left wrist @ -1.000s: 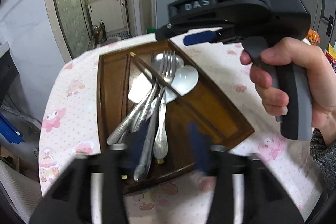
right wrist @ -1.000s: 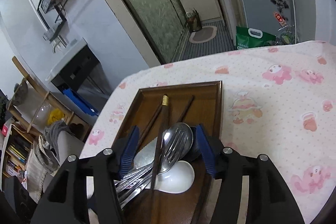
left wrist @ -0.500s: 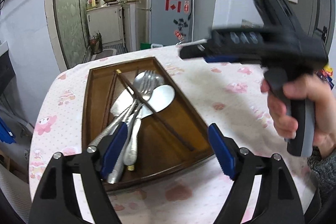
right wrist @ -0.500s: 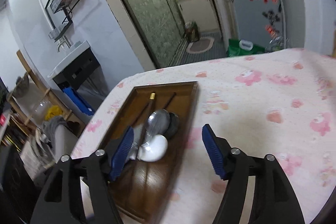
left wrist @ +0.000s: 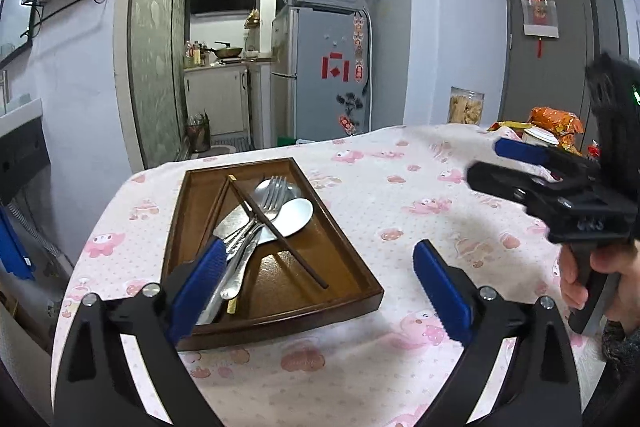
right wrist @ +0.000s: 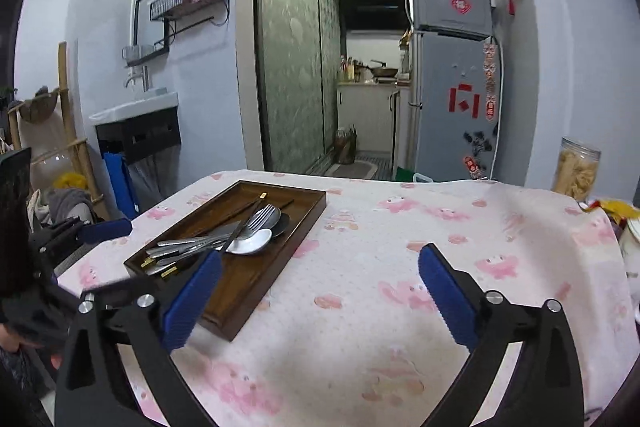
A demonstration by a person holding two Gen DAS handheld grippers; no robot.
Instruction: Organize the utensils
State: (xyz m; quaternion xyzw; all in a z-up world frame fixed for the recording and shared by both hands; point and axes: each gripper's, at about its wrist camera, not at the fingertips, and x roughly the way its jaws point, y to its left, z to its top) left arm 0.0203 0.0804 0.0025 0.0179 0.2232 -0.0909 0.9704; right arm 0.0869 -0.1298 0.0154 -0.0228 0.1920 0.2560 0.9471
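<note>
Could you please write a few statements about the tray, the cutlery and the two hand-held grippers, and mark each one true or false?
1. All the cutlery lies inside the wooden tray. True.
2. The left hand-held gripper is shut on a fork. False: its jaws are wide open and hold nothing.
3. One chopstick lies across the white spoon. True.
4. The right hand-held gripper holds the white spoon. False: it is open and empty, above the tablecloth.
5. The tray stands on the bare floor. False: it rests on the pink-patterned tablecloth.
</note>
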